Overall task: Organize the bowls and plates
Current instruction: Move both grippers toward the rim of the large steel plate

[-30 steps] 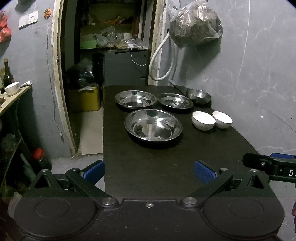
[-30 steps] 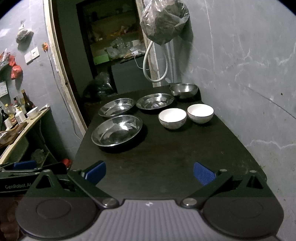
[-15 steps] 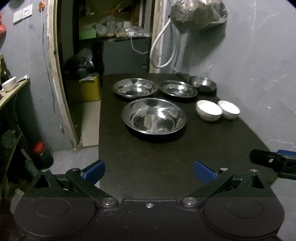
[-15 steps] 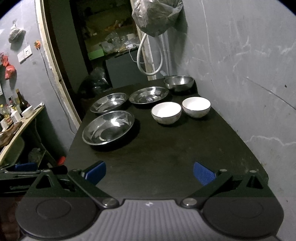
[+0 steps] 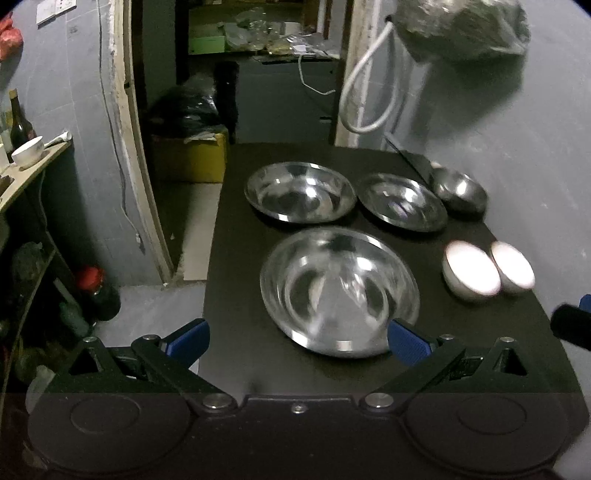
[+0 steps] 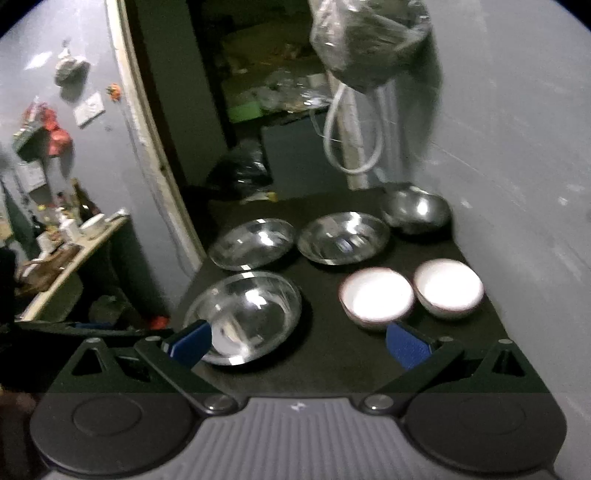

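Observation:
On a dark table (image 5: 240, 347) lie three steel plates: a large near plate (image 5: 340, 291) (image 6: 243, 315) and two far plates (image 5: 300, 191) (image 5: 402, 201). A small steel bowl (image 5: 458, 189) (image 6: 415, 208) stands at the far right by the wall. Two white bowls (image 5: 471, 274) (image 5: 511, 266) sit side by side on the right, also in the right wrist view (image 6: 376, 295) (image 6: 448, 286). My left gripper (image 5: 297, 338) is open just short of the large plate. My right gripper (image 6: 297, 341) is open, between the large plate and the nearer white bowl.
A grey wall (image 6: 524, 155) runs along the table's right side, with a hanging plastic bag (image 5: 461, 29) and a white hose (image 5: 365, 92) at the far end. A doorway (image 5: 258, 74) opens behind. A shelf with a bottle and cup (image 5: 27, 155) stands left.
Both grippers have moved forward over the table toward the dishes, which now look larger and nearer. Both stay open and hold nothing.

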Available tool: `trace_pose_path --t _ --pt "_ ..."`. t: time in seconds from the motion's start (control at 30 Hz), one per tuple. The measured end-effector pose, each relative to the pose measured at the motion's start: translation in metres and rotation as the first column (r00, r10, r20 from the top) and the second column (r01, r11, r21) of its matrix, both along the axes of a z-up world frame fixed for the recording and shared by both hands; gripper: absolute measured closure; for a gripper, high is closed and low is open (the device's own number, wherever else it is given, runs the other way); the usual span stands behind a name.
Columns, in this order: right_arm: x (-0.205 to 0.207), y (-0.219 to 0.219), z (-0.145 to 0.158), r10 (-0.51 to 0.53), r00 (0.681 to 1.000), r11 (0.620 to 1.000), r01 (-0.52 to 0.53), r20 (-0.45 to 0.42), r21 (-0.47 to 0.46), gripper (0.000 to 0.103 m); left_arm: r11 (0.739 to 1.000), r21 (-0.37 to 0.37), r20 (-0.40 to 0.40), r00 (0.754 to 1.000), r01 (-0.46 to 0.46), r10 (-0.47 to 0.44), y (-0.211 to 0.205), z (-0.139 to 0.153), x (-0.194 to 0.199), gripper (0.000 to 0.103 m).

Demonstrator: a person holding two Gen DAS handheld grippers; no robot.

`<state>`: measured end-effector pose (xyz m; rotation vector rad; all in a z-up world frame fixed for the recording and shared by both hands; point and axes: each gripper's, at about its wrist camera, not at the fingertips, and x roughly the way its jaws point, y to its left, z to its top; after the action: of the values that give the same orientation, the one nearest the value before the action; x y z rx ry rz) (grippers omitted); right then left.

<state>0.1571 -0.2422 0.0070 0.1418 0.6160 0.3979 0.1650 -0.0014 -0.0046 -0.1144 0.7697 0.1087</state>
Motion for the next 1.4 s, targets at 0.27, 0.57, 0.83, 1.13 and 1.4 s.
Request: trace_pose_path --t 0.27,0.57,0.83,1.13,1.4 --pt "0.068 0.016 0.015 0.085 0.996 0.991 -0.085 0.003 0.102 0.000 0.995 -0.026 -0.046 0.995 -0.094 0.093 0.039 0.022 0.063 0.001" --pt "0.131 0.053 0.016 0.051 0.997 0.969 -0.037 -0.052 0.244 0.000 0.999 -0.020 -0.060 0.997 -0.042 0.041 0.099 0.024 0.131 0.001" --pt "0.192 0.110 -0.021 -0.087 0.984 0.988 0.105 -0.158 0.114 0.000 0.985 -0.156 -0.057 0.995 0.071 -0.081 0.148 -0.012 0.212 0.001" --pt "0.231 0.142 -0.063 -0.175 0.957 0.978 0.196 -0.231 0.068 0.001 0.973 -0.152 -0.098 0.977 0.172 -0.188 0.163 -0.051 0.270 0.006" --pt "0.251 0.155 -0.081 -0.194 0.946 0.974 0.218 -0.261 0.066 0.022 0.953 -0.193 -0.122 0.958 0.233 -0.259 0.159 -0.064 0.283 0.030"
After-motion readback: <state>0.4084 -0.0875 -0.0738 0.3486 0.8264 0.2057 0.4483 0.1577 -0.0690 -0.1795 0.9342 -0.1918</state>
